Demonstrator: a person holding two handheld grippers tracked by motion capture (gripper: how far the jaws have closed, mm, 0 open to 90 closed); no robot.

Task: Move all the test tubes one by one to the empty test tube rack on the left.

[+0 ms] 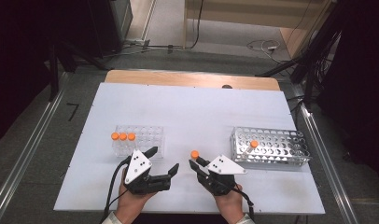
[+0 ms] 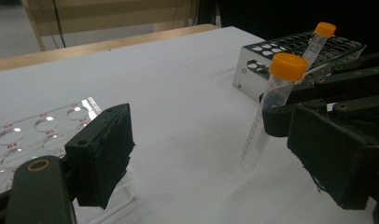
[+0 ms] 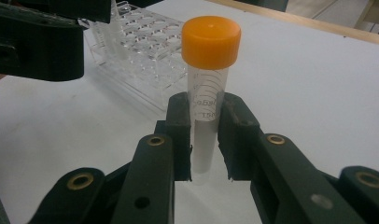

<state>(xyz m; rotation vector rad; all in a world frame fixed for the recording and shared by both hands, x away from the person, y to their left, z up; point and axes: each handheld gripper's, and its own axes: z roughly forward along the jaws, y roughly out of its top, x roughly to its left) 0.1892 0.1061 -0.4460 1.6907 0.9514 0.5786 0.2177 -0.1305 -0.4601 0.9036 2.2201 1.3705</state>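
- The right gripper (image 3: 205,135) clamps the tube (image 3: 206,112) mid-body.
- The tube stands near upright, orange cap up, tip just above the table (image 1: 201,112).
- The left gripper (image 1: 163,161) gapes, holding nothing.

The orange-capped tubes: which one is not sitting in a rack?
The tube clamped upright in the right gripper; the others stand in the clear rack and metal rack.
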